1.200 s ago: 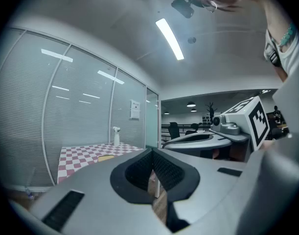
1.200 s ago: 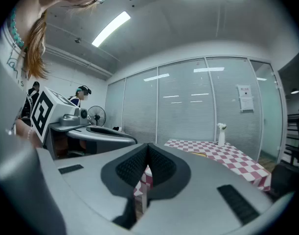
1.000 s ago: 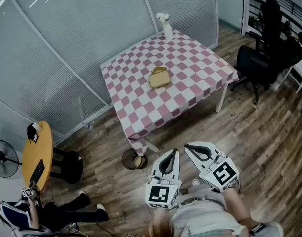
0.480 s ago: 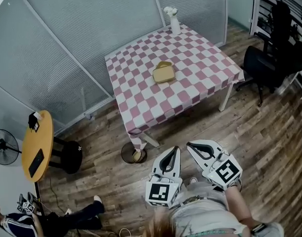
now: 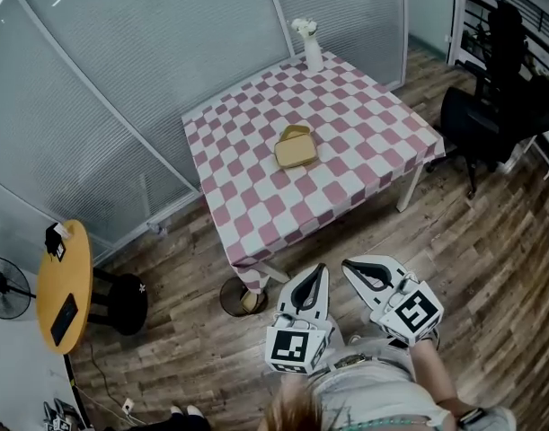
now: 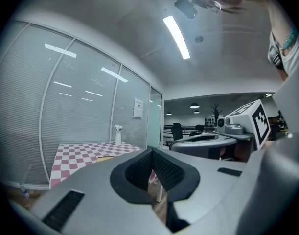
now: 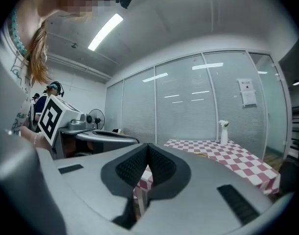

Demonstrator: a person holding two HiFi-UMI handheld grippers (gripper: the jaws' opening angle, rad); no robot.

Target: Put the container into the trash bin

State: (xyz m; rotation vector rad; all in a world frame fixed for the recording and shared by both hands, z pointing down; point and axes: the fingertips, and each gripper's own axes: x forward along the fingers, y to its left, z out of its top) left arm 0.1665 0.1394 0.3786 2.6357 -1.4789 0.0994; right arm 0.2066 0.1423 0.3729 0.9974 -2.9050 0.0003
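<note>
- Both grippers are held out low in front of the person. The left gripper [image 5: 315, 277] has its jaws pressed together with nothing between them.
- It's the same for the right gripper [image 5: 353, 269]: its jaws are closed tight and it holds nothing.
- The container [image 5: 295, 147], a tan lidded box, sits well ahead of both grippers near the middle of the checkered table [image 5: 373, 164]. Neither gripper is touching it.
- The trash bin [image 5: 239, 297] is much nearer, just left of the left gripper. It is tucked by the table leg under the cloth's hanging corner.
- Risk one: the jaws have to open before the reach, or closed tips will simply shove the box across the cloth.
- Risk two: the box looks light and thin-walled. A hard squeeze could crush it or pop the lid.
- Risk three: the bin mouth looks small and partly shadowed by the cloth overhang and the leg. A careless release could bounce off the rim onto the floor.
- A white vase [image 5: 308, 45] stands at the table's far edge, beyond the container and off the reach line.
- An office chair [image 5: 476, 115] stands far off to the right of the right gripper.
- A round yellow side table [image 5: 63, 281] and a stool [image 5: 121, 299] stand well left of the left gripper.
- Nothing blocks the path to the table.
</note>
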